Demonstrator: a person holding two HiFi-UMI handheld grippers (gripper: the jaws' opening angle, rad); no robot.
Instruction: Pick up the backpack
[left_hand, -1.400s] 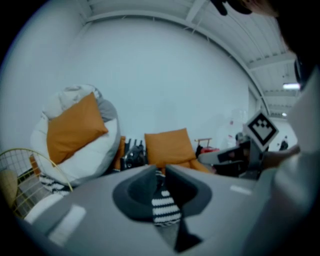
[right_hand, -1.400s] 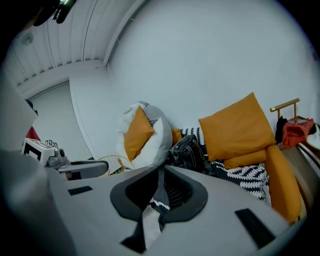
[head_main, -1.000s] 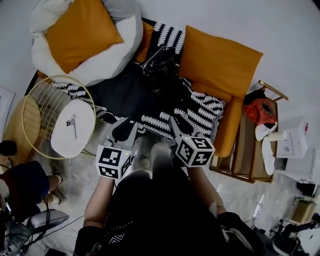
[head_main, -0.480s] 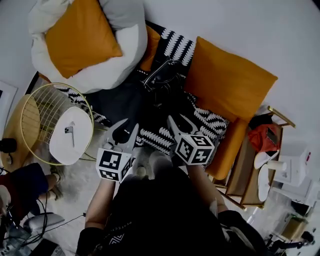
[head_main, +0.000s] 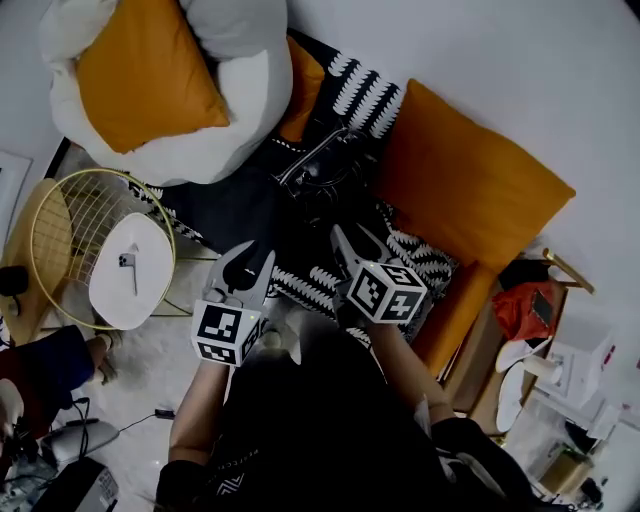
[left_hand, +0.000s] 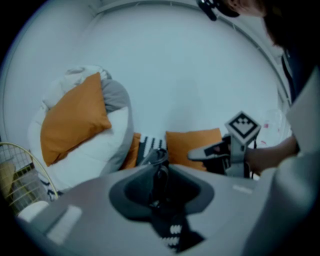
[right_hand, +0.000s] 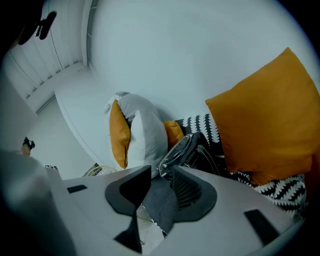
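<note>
The left tongs (head_main: 250, 262) were open, with nothing between the jaws. The right tongs (head_main: 355, 243) had just been opening wider, and nothing sat between those jaws either. Both pointed at the black backpack (head_main: 322, 172), which was just ahead of them and not touched. The backpack lay on the dark sofa seat (head_main: 235, 200), between the big white pillow (head_main: 215, 120) and the orange cushion (head_main: 470, 190). Its long side seemed to run away from the person, toward the wall (head_main: 480, 50). Which end was its top could not be told.
</note>
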